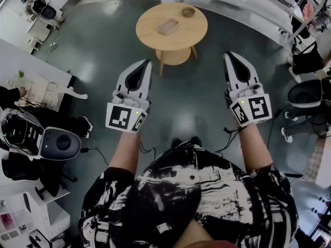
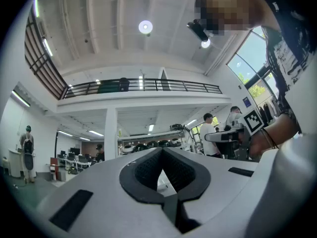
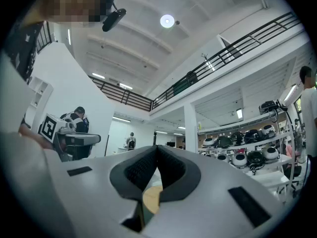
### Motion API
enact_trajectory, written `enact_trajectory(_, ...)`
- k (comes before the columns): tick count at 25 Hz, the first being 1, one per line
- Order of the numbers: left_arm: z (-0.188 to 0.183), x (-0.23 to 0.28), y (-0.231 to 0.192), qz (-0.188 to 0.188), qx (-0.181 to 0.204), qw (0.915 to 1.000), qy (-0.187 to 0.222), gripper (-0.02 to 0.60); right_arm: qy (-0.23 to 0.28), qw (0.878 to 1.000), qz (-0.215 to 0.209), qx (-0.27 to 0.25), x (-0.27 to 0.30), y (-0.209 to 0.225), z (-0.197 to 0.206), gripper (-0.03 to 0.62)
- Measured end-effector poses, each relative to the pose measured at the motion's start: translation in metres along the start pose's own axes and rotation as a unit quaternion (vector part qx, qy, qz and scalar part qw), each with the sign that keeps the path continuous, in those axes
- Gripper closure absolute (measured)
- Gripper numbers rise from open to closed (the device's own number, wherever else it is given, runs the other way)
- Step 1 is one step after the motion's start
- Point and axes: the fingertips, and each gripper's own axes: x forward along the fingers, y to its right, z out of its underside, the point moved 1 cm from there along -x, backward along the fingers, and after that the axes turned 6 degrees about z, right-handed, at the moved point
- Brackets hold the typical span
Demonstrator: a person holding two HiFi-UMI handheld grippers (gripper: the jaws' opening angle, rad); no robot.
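I stand on a dark grey floor with both grippers held out ahead of me, side by side and apart. My left gripper (image 1: 148, 62) is shut, its tips meeting (image 2: 162, 150) with nothing between them. My right gripper (image 1: 227, 55) is also shut and empty (image 3: 157, 147). Ahead of both stands a round wooden table (image 1: 194, 34) that carries a clear flat container (image 1: 168, 26) and a small brown bowl (image 1: 188, 11). Neither gripper touches the table. A sliver of the tabletop (image 3: 151, 200) shows under the right jaws.
A white desk and a chair holding a grey device (image 1: 58, 143) stand at my left. A dark office chair (image 1: 309, 93) is at my right. Shelves of helmets (image 3: 247, 157) and standing people (image 2: 213, 133) are farther off in the hall.
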Motion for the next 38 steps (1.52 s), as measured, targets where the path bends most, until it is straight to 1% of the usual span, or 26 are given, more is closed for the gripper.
enact_trajectory(8, 0.015, 0.015, -0.011, 0.001, 0.002, 1.0000, -0.001, 0.583, 0.001, 1.000, -0.002, 0.000, 0.018, 0.009, 0.014, 0.592)
enact_trajectory(14, 0.014, 0.023, -0.012, -0.001, 0.003, 1.0000, -0.001, 0.583, 0.000, 1.000, -0.005, -0.002, 0.022, 0.016, 0.014, 0.592)
enact_trajectory(22, 0.014, 0.016, -0.012, -0.004, 0.005, 1.0000, -0.003, 0.583, 0.000, 1.000, -0.009, -0.003, 0.021, 0.010, 0.015, 0.592)
enact_trajectory(26, 0.013, 0.012, -0.011, -0.006, 0.005, 1.0000, -0.003, 0.583, 0.015, 1.000, -0.013, 0.011, 0.017, 0.011, 0.011, 0.591)
enact_trajectory(27, 0.013, 0.010, -0.011, -0.007, 0.006, 1.0000, -0.003, 0.583, 0.020, 0.999, -0.022, 0.017, 0.017, 0.008, 0.010, 0.571)
enact_trajectory(28, 0.013, 0.007, -0.011, -0.007, 0.006, 1.0000, -0.002, 0.583, 0.024, 0.999, -0.032, 0.022, 0.017, 0.004, 0.009, 0.447)
enact_trajectory(29, 0.013, 0.005, -0.011, -0.008, 0.006, 1.0000, -0.002, 0.583, 0.028, 0.998, -0.042, 0.026, 0.017, -0.001, 0.008, 0.346)
enact_trajectory(32, 0.013, 0.001, -0.011, -0.009, 0.005, 0.9999, 0.000, 0.583, 0.037, 0.997, -0.053, 0.032, 0.018, -0.007, 0.005, 0.121)
enact_trajectory(33, 0.012, 0.001, -0.010, -0.009, 0.005, 0.9999, 0.000, 0.583, 0.039, 0.997, -0.054, 0.034, 0.018, -0.008, 0.004, 0.064)
enact_trajectory(34, 0.012, 0.001, -0.010, -0.009, 0.005, 0.9999, 0.000, 0.583, 0.040, 0.997, -0.055, 0.035, 0.019, -0.008, 0.003, 0.028)
enact_trajectory(35, 0.011, 0.001, -0.010, -0.009, 0.004, 0.9999, 0.000, 0.583, 0.040, 0.997, -0.055, 0.035, 0.019, -0.008, 0.003, 0.019)
enact_trajectory(38, 0.011, 0.004, -0.010, -0.010, 0.003, 0.9999, 0.000, 0.583, 0.042, 0.997, -0.053, 0.029, 0.018, -0.006, 0.004, 0.019)
